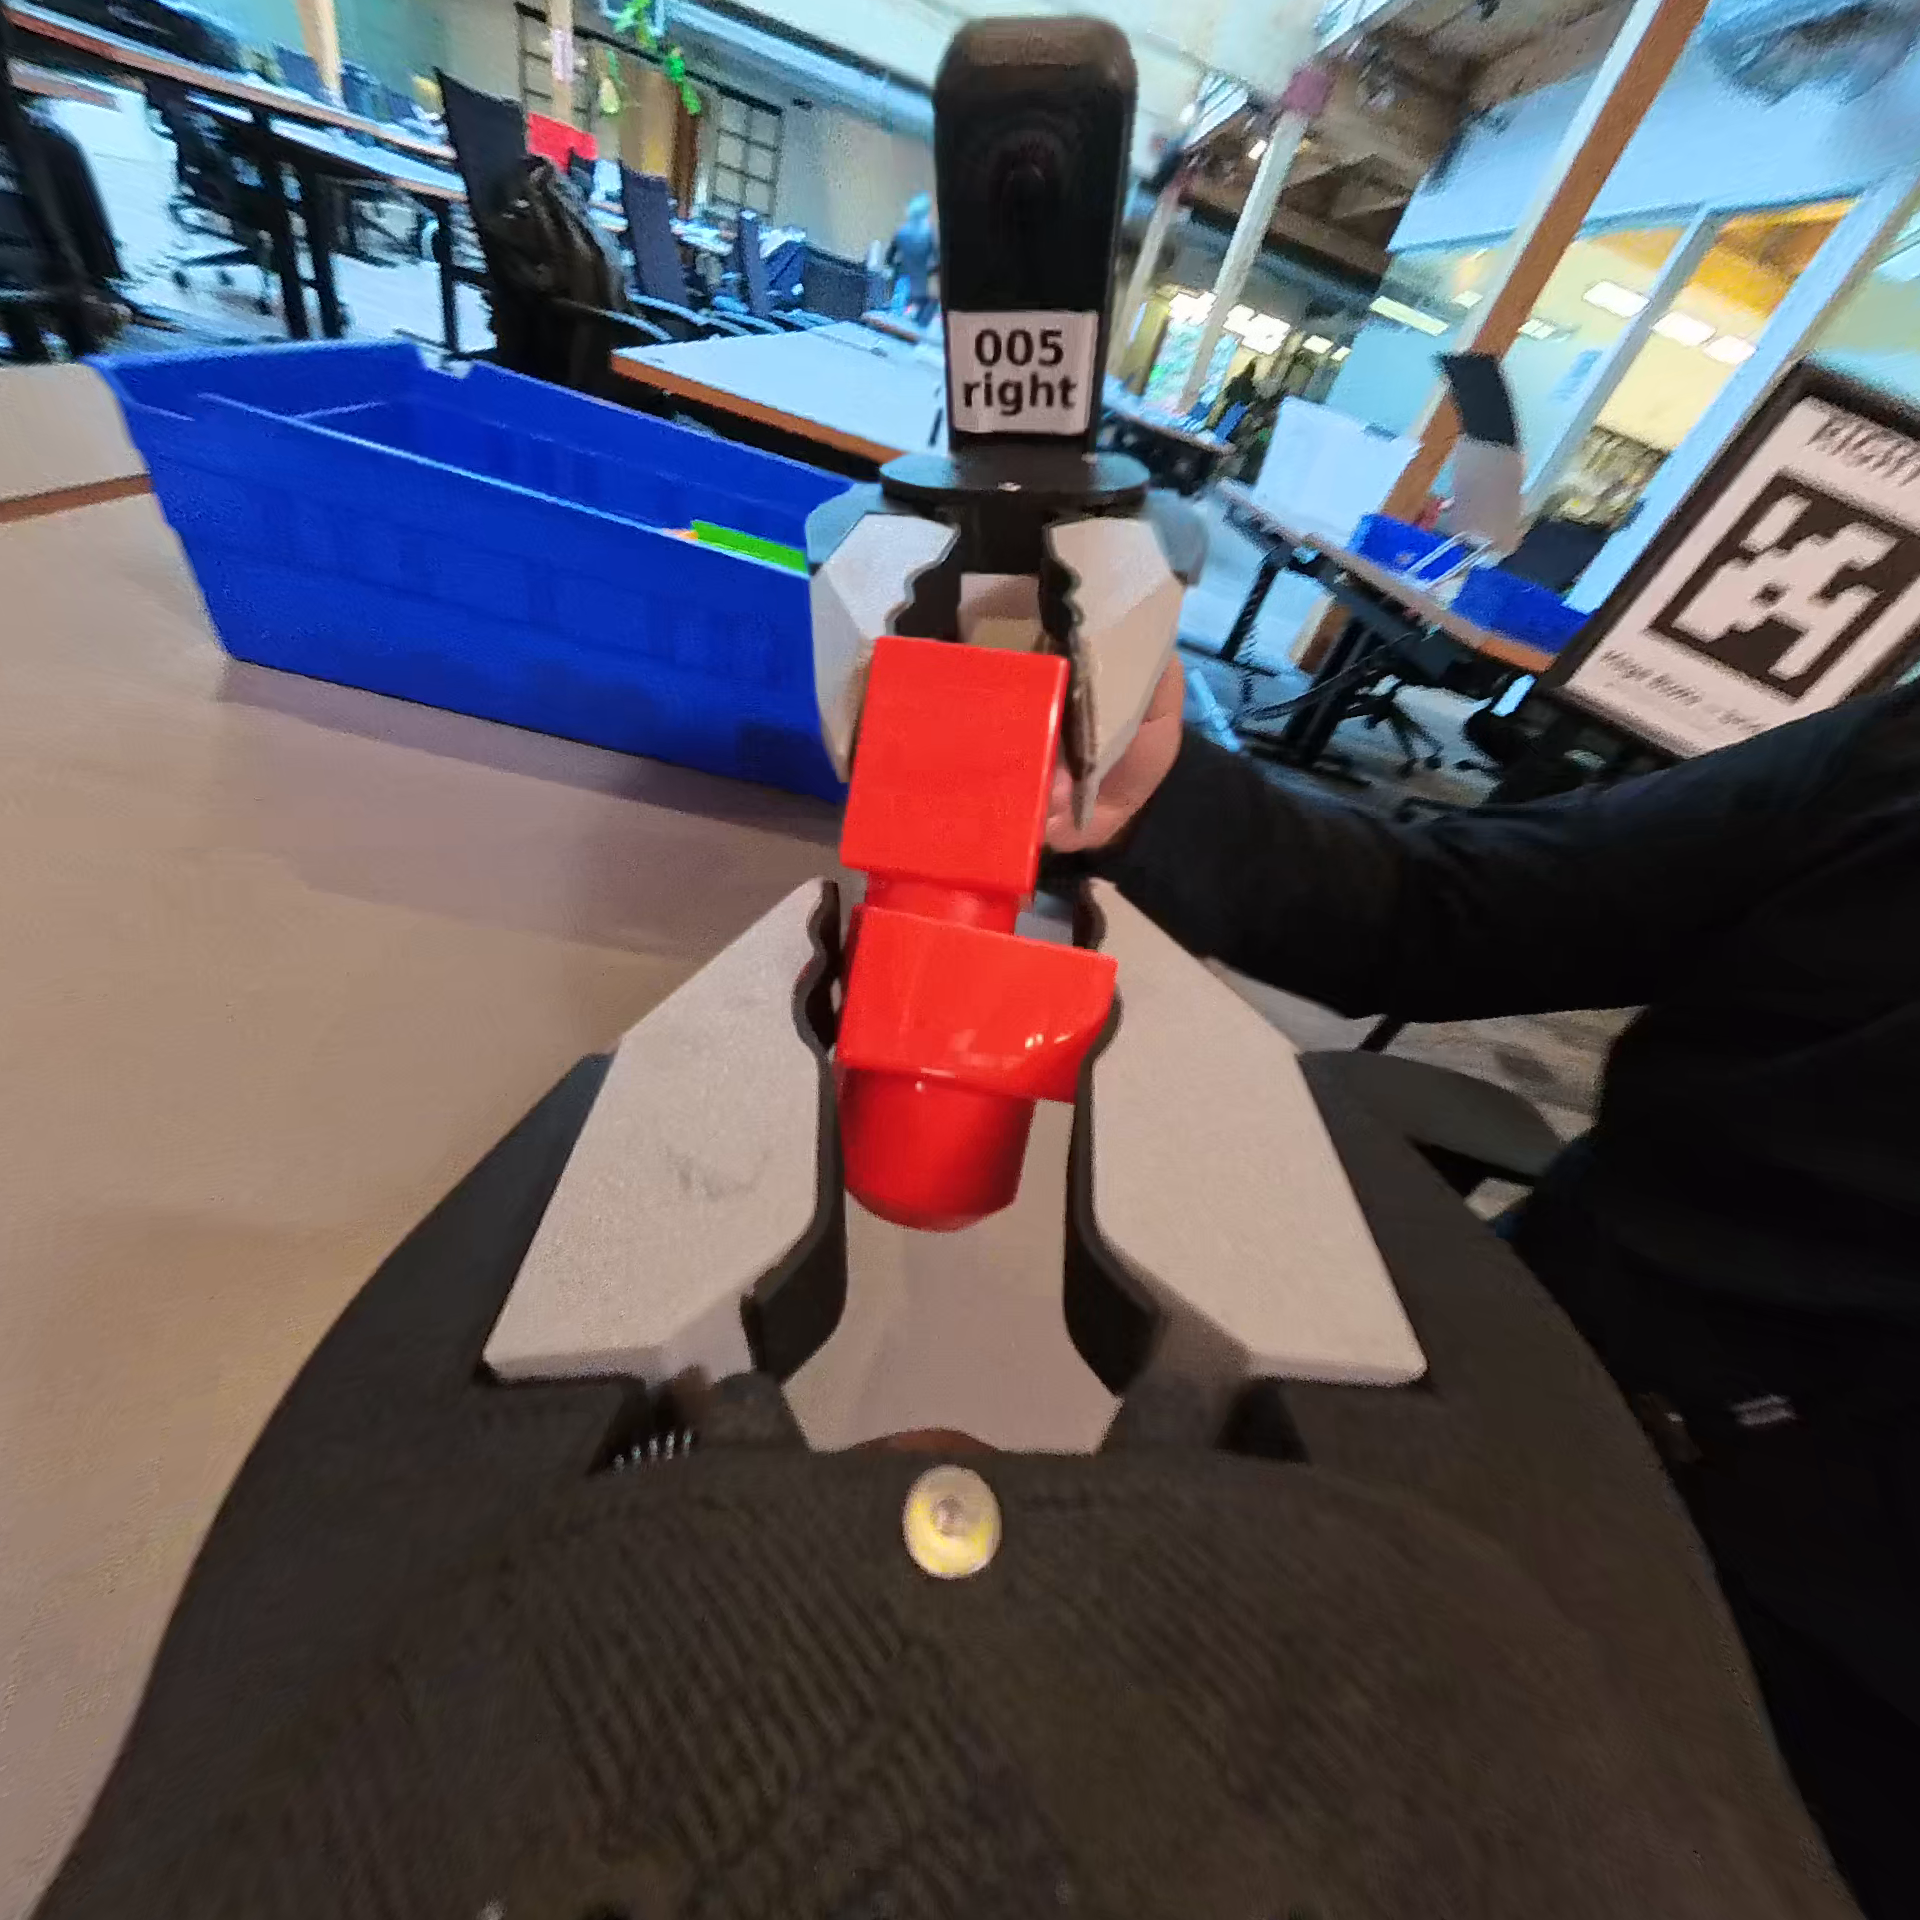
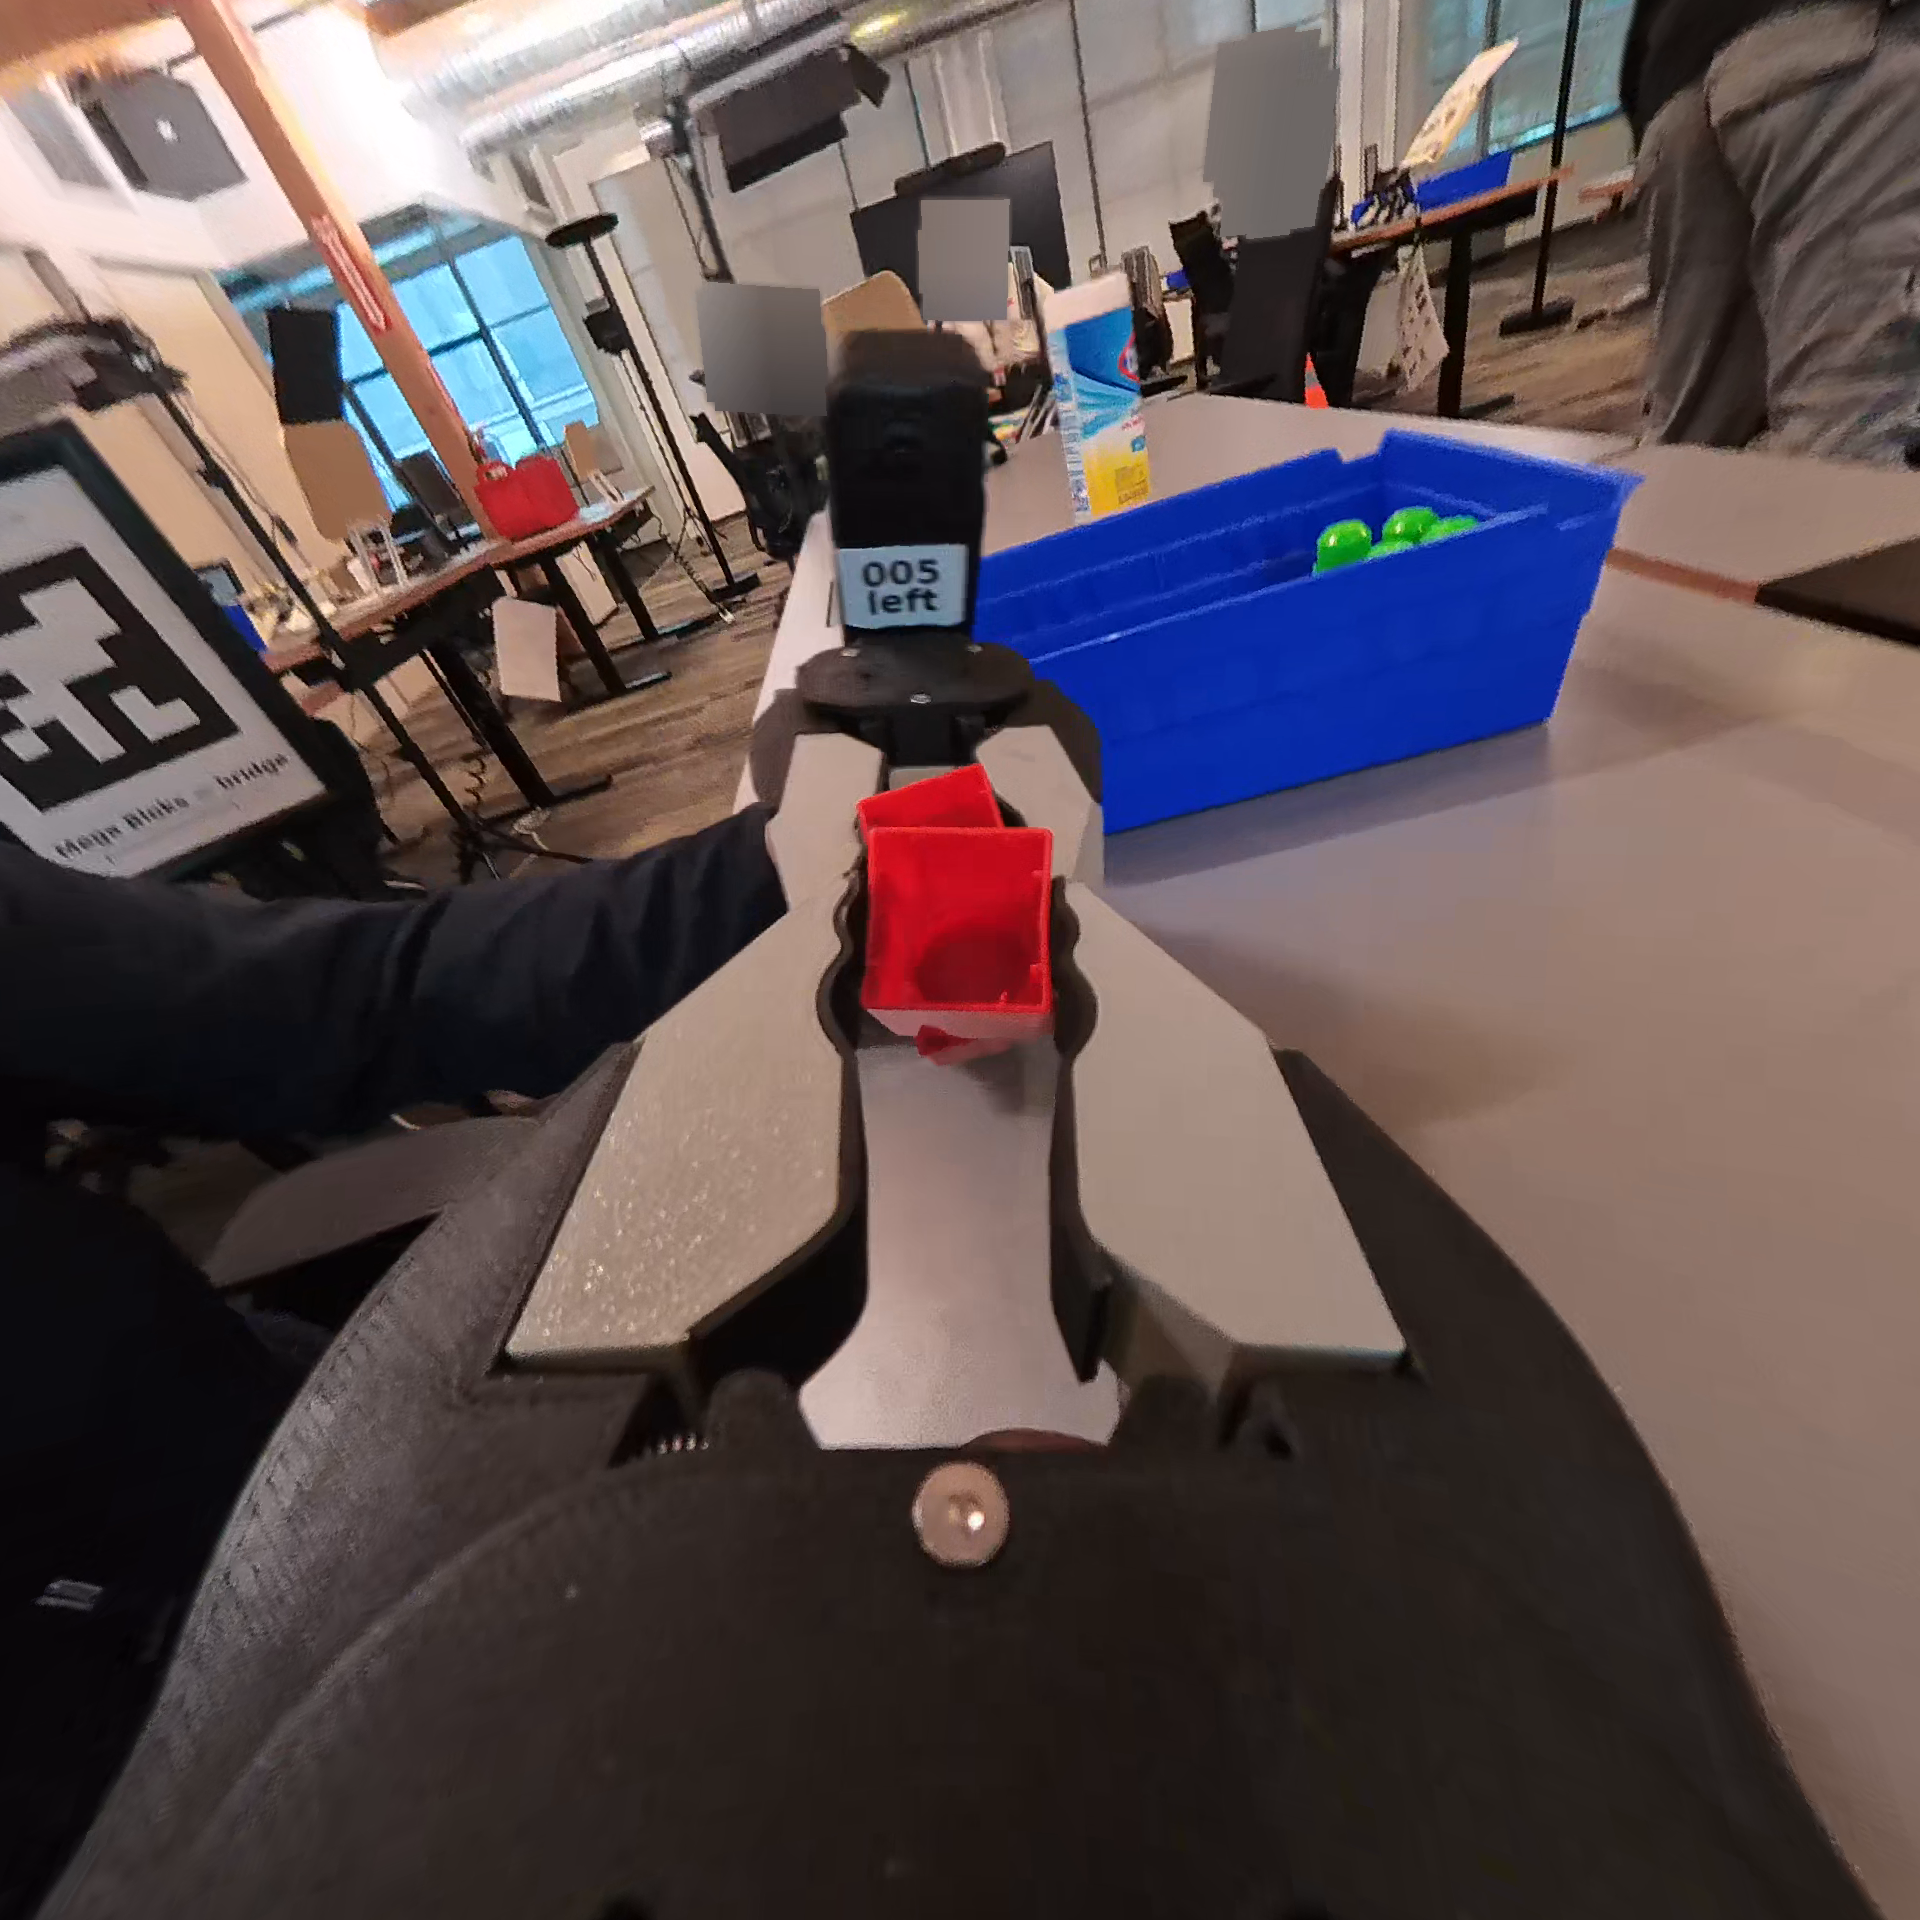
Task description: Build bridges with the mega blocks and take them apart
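Note:
Both grippers face each other above the table, each shut on a red block. In the left wrist view my left gripper (image 1: 956, 904) grips the near red block (image 1: 966, 997), pads against its sides. Its stud (image 1: 940, 899) reaches into the far red block (image 1: 951, 769), which my right gripper (image 1: 966, 779) holds. A short length of stud shows between the two blocks, and they sit twisted to each other. In the right wrist view my right gripper (image 2: 958, 894) grips a red block (image 2: 956, 925), hollow underside facing the camera. Behind it the left gripper (image 2: 935, 821) holds the other red block (image 2: 930, 800).
A blue bin (image 2: 1299, 665) with green blocks (image 2: 1382, 535) stands on the grey table (image 2: 1507, 987), just behind the grippers; it also shows in the left wrist view (image 1: 468, 540). A wipes canister (image 2: 1096, 405) stands behind it. A marker sign (image 1: 1787, 582) stands off the table's edge. A person stands at the far right (image 2: 1787, 208). Both grippers' tips are close together, under 4 cm apart.

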`<state>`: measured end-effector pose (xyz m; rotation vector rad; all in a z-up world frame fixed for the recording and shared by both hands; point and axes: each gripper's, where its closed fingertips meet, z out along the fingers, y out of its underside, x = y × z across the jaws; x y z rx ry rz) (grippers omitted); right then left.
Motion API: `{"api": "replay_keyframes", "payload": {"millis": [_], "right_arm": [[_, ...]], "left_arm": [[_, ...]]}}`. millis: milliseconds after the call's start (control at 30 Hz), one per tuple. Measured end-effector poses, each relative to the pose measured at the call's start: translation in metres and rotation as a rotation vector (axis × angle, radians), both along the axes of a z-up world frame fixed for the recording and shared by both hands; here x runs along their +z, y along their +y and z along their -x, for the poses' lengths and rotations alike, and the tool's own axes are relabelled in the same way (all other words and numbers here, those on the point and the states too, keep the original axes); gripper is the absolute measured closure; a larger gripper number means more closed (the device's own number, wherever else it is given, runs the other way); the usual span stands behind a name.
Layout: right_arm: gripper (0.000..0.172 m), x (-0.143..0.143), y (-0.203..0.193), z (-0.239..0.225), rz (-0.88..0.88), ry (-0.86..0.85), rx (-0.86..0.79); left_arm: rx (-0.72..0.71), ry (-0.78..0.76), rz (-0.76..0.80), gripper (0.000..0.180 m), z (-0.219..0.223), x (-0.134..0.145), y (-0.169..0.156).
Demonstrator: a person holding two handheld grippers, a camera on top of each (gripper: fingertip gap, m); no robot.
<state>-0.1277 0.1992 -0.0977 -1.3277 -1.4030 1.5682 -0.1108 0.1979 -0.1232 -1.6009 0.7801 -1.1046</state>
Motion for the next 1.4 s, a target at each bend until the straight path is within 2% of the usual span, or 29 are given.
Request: {"api": "replay_keyframes", "payload": {"millis": [100,167,267,333,433,633,767,867,967,1067,1100,1167,1267,1400], "right_arm": [[0.14,0.007,-0.004,-0.002,-0.029,0.033,0.006],[0.14,0.01,-0.003,-0.004,0.01,0.049,0.022],[0.14,0.023,0.002,-0.012,0.078,0.113,0.033],[0.14,0.031,0.012,-0.018,0.108,0.151,0.001],[0.14,0.045,0.025,-0.027,0.112,0.232,-0.064],[0.14,0.071,0.049,-0.049,-0.125,0.374,-0.358],[0.14,0.088,0.093,-0.093,-0.331,0.38,-0.796],[0.14,0.097,0.128,-0.145,-0.333,0.306,-1.058],[0.14,0.066,0.174,-0.179,-0.305,-0.005,-1.167],[0.136,0.019,0.201,-0.197,-0.206,-0.281,-1.145],[0.127,0.013,0.202,-0.198,-0.181,-0.311,-1.13],[0.123,0.015,0.196,-0.194,-0.212,-0.315,-1.113],[0.126,0.033,0.157,-0.16,-0.308,-0.248,-0.988],[0.125,0.019,0.068,-0.082,-0.173,-0.244,-0.554]], "left_arm": [[-0.031,-0.057,0.011,0.138,-0.001,0.007,-0.003],[-0.04,-0.069,-0.005,0.137,-0.002,0.01,-0.005],[-0.056,-0.167,0.012,0.138,0.003,0.023,-0.007],[-0.017,-0.196,0.015,0.138,0.011,0.027,-0.001],[0.082,-0.16,-0.009,0.138,0.019,0.022,0.012],[0.208,0.023,-0.033,0.138,0.017,-0.003,0.029],[0.19,0.109,-0.028,0.137,0.007,-0.019,0.028],[0.174,0.148,-0.045,0.137,0.002,-0.024,0.026],[0.144,0.16,-0.088,0.138,-0.004,-0.022,0.021],[0.104,0.166,-0.142,0.138,-0.011,-0.018,0.013],[0.092,0.167,-0.165,0.138,-0.013,-0.015,0.01],[0.065,0.164,-0.21,0.138,-0.017,-0.011,0.004],[0.018,0.115,-0.282,0.138,-0.021,0.002,-0.009],[-0.015,0.058,-0.426,0.138,-0.024,0.023,-0.027]]}}
